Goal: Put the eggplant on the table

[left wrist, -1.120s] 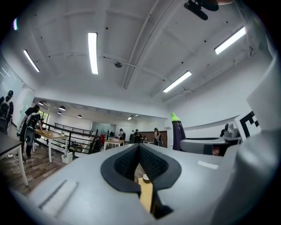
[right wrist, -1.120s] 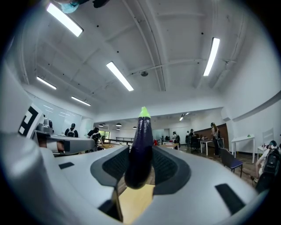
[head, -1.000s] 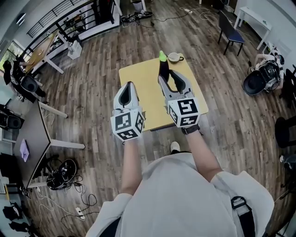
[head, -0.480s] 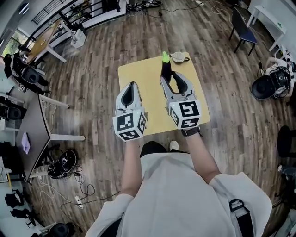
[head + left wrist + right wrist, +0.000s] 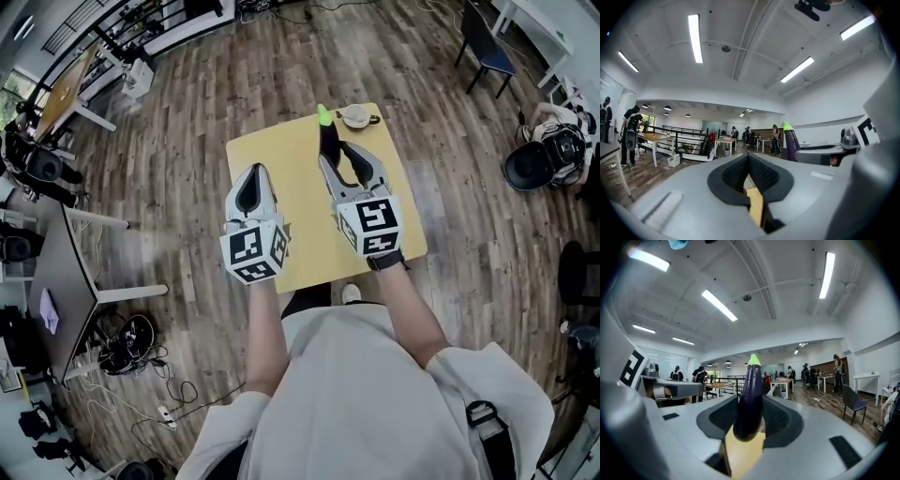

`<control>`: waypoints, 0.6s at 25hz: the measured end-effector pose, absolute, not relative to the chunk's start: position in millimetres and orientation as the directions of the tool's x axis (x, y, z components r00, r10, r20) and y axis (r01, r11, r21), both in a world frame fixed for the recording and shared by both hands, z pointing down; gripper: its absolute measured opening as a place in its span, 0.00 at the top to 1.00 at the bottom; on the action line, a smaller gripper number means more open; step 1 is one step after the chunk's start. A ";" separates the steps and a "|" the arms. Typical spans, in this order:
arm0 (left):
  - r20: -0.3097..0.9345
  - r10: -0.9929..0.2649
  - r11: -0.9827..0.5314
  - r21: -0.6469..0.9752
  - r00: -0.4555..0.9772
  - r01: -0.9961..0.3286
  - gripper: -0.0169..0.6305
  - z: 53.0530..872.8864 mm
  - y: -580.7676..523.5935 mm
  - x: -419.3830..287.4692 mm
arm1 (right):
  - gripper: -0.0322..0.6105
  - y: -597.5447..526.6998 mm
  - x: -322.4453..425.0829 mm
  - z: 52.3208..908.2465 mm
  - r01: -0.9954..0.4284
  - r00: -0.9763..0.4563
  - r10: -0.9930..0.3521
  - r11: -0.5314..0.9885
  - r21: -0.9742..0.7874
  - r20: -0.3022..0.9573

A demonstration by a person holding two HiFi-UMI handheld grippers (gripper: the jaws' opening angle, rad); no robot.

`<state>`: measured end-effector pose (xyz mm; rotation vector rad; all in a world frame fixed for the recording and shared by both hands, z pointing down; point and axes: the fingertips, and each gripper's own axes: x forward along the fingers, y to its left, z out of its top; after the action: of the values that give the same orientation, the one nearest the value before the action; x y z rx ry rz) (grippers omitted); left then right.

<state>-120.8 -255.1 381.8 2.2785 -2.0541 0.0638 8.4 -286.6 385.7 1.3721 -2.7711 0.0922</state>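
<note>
A dark purple eggplant [image 5: 329, 139] with a bright green tip stands upright between the fingers of my right gripper [image 5: 340, 156], which is shut on its lower part. In the right gripper view the eggplant [image 5: 748, 401] fills the middle, green end up, above the yellow table [image 5: 298, 208]. My left gripper [image 5: 250, 178] hovers over the table's left half, jaws shut and empty [image 5: 749, 157]. From the left gripper view the eggplant [image 5: 791, 143] shows at the right, beside the right gripper's finger [image 5: 820, 153].
A white cup on a saucer [image 5: 355, 116] sits at the table's far edge, just right of the eggplant. Wooden floor surrounds the table. A grey desk [image 5: 54, 274] stands at the left, a blue chair [image 5: 487, 49] and a dark bag [image 5: 530, 161] at the right.
Both grippers have moved forward over the yellow table and sunk a little. The eggplant stays upright in the right gripper; the left stays shut.
</note>
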 end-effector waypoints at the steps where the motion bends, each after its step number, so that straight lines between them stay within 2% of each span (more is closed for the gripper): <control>1: 0.082 -0.991 -0.105 0.027 0.107 -0.994 0.96 382.3 -261.7 -122.6 | 0.70 -293.4 6.0 386.4 -0.794 -0.608 -0.791 0.608 -0.026 0.075; 15: 0.185 -0.977 -0.090 0.080 0.104 -0.993 0.96 427.3 -318.3 -166.6 | 0.70 -357.5 -49.6 462.5 -0.764 -0.632 -0.725 0.643 -0.060 0.275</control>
<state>-166.6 -318.3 427.3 2.1889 -1.9835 0.1246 -49.6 -357.5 462.5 1.2139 -2.6372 0.2505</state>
